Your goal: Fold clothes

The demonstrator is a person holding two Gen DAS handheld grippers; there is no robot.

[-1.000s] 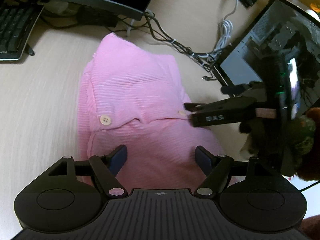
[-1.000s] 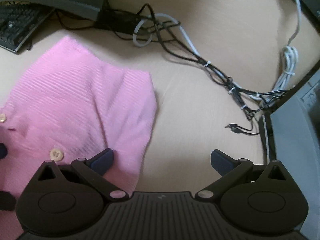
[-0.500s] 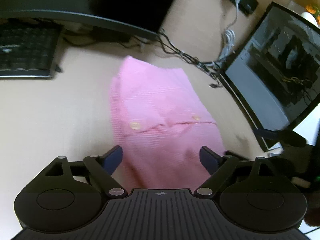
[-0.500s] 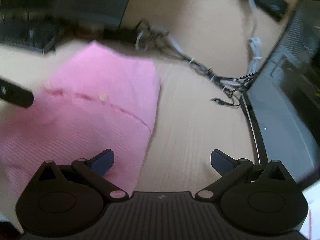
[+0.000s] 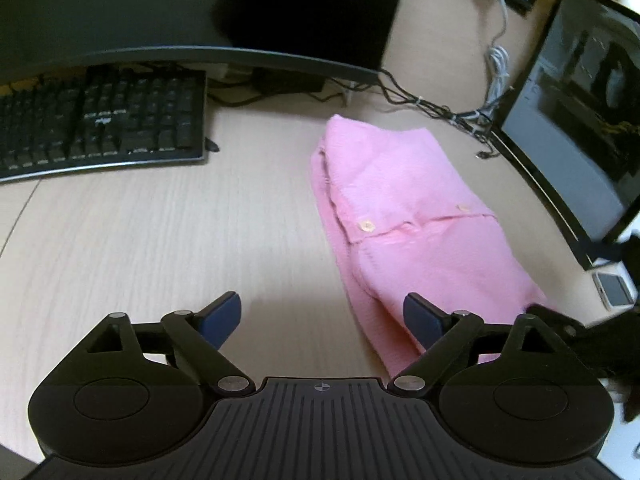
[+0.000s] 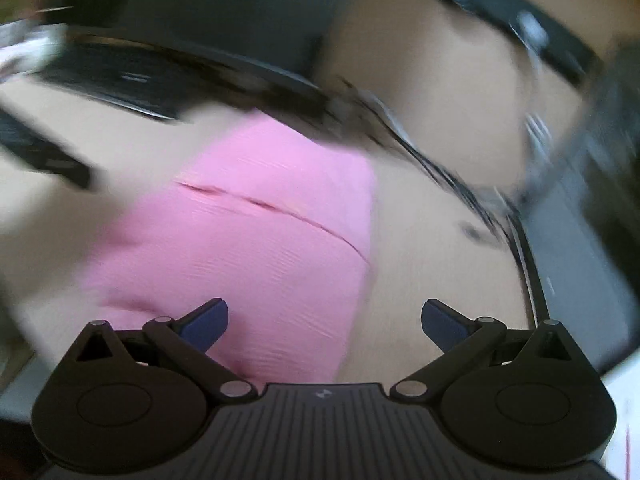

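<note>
**Pink garment lies folded on the desk, both grippers empty**

Pink cloth, a buttoned garment (image 5: 404, 216), sits on the wooden desk (image 5: 160, 240) as a compact, layered bundle, to the right of the keyboard (image 5: 96, 128) and well apart from it. It already lies as folding would leave it, though the near end looks a bit loose and might want another tuck.

Left gripper (image 5: 320, 316) hovers spread wide at the bundle's near edge, holding nothing. Right gripper (image 6: 324, 320) is likewise spread and empty above the same cloth.

The left view shows two buttons and the keyboard sharply; the right view is smeared and adds only the garment's far side.
</note>
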